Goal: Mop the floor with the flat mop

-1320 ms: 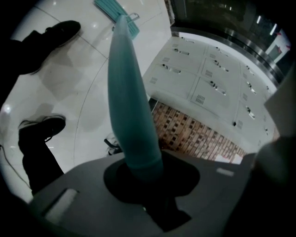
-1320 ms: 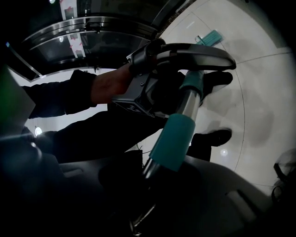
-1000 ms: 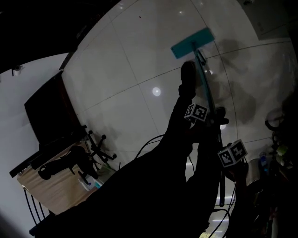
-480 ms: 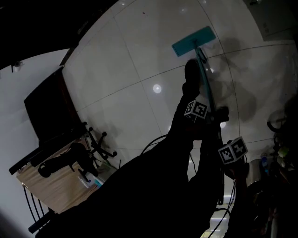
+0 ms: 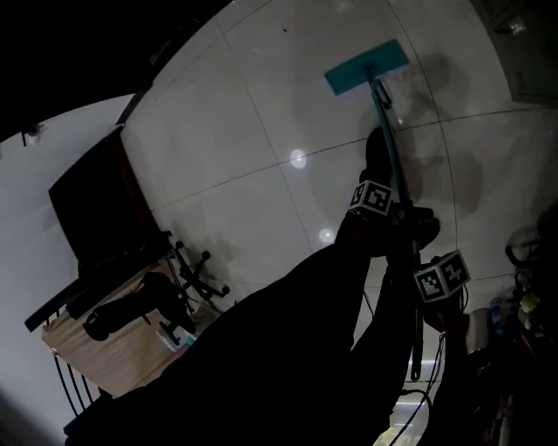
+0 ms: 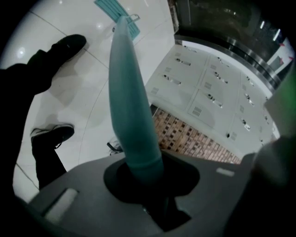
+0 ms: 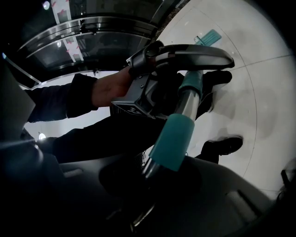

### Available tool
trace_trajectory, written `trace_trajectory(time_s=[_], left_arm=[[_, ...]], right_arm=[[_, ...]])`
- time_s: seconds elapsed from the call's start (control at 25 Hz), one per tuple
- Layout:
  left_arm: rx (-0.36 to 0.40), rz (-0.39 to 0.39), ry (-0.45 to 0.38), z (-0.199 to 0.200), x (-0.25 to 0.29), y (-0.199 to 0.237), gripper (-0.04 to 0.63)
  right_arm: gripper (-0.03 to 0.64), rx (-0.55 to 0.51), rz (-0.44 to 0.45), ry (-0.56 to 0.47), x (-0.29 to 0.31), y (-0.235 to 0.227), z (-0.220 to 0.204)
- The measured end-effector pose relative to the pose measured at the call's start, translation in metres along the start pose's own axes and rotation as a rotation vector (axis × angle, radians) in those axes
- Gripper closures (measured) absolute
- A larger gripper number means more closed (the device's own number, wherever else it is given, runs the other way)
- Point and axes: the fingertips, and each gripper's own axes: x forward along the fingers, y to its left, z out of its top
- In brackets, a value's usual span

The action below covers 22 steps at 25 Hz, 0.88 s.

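The flat mop's teal head [image 5: 366,67] lies on the pale tiled floor [image 5: 244,148] far ahead, and its teal handle [image 5: 390,157] slants back toward me. My left gripper [image 5: 392,213] is shut on the handle, with its marker cube beside it. My right gripper [image 5: 418,296] is shut on the handle lower down. In the left gripper view the handle [image 6: 132,106] runs out between the jaws of the left gripper [image 6: 148,185] to the mop head [image 6: 115,11]. In the right gripper view the right gripper [image 7: 152,180] clamps the shaft just below a teal sleeve [image 7: 172,136].
A wooden desk [image 5: 96,348] with a dark screen [image 5: 87,218] and a chair base [image 5: 196,279] stands at the left. Cables [image 5: 283,261] trail on the floor. White lockers [image 6: 208,88] line one wall. The person's shoes [image 6: 69,44] stand near the handle. Clutter [image 5: 523,296] sits at the right.
The mop head has slid farther away across the tiles. A foot has stepped forward, and both grippers have moved with the handle, still shut on it.
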Motion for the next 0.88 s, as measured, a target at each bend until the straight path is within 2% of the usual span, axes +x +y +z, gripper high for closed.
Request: trace_trajectory(time_s=[0.32, 0.56, 0.72, 0.88], left_arm=[[0.015, 0.007, -0.003, 0.113, -0.047, -0.064, 0.505], [0.055, -0.009, -0.018, 0.21, -0.076, -0.105, 0.503], [0.092, -0.016, -0.046, 0.261, -0.084, -0.125, 0.503], [0.112, -0.021, -0.059, 0.294, -0.086, -0.137, 0.502]], right_arm=[[0.509, 0.006, 0.037, -0.055, -0.023, 0.023, 0.138], [0.509, -0.021, -0.006, -0.073, -0.037, 0.017, 0.244], [0.509, -0.047, -0.036, -0.065, -0.047, 0.009, 0.294], [0.511, -0.068, -0.043, -0.066, -0.058, -0.001, 0.325]])
